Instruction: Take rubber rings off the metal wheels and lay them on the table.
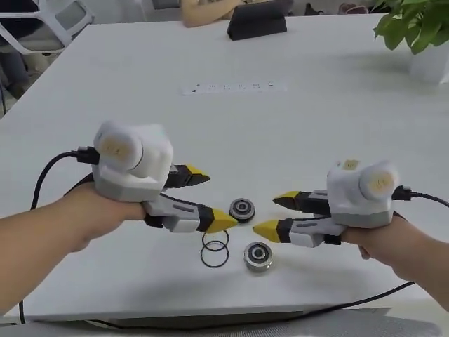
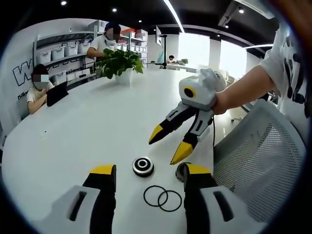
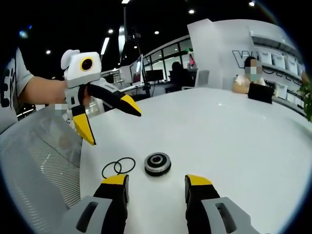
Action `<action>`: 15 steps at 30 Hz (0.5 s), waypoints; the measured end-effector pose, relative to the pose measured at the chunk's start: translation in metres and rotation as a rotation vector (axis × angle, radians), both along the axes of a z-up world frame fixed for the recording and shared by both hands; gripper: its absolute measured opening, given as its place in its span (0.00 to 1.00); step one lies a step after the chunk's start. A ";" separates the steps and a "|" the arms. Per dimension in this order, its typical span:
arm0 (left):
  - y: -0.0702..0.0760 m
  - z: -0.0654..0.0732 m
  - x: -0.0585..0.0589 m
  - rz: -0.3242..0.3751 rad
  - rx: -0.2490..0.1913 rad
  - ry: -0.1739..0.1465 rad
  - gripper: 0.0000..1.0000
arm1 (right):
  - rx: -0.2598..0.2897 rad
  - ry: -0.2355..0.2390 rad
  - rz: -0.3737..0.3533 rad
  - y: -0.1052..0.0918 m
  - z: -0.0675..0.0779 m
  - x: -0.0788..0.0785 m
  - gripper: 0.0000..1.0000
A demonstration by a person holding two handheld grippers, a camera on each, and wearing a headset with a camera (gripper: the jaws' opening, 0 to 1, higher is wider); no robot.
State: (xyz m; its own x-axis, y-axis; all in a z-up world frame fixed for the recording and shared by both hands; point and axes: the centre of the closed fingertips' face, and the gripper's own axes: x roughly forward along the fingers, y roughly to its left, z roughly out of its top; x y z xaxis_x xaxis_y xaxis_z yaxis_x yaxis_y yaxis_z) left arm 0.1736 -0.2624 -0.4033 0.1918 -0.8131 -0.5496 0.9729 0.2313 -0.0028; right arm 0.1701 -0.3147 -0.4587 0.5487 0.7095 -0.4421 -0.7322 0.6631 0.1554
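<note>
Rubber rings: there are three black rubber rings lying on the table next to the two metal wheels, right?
Not quite. There are two black rubber rings, not three, lying on the table next to the two metal wheels. The head view shows the pair overlapping each other.

Open-plan office, as indicated by: large white table (image 1: 316,126), mesh chair (image 2: 258,161), shelves of bins (image 2: 58,51), potted plant (image 2: 118,61), monitors (image 3: 155,75), laptop (image 1: 257,24), ceiling spotlights (image 2: 114,9).
</note>
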 end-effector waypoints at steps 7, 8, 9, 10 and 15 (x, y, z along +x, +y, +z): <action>-0.005 -0.009 0.002 -0.010 0.015 0.010 0.48 | 0.004 0.003 -0.003 0.000 -0.003 0.003 0.41; -0.006 -0.010 0.003 -0.011 0.017 0.011 0.47 | 0.004 0.003 -0.003 0.000 -0.003 0.004 0.41; -0.007 -0.011 0.003 -0.015 0.019 0.011 0.46 | 0.004 0.003 -0.003 0.000 -0.003 0.004 0.40; -0.007 -0.012 0.003 -0.016 0.021 0.010 0.46 | 0.006 0.005 -0.002 0.000 -0.004 0.005 0.40; -0.010 -0.017 0.007 -0.016 0.023 0.026 0.41 | 0.006 0.007 0.003 0.002 -0.007 0.007 0.37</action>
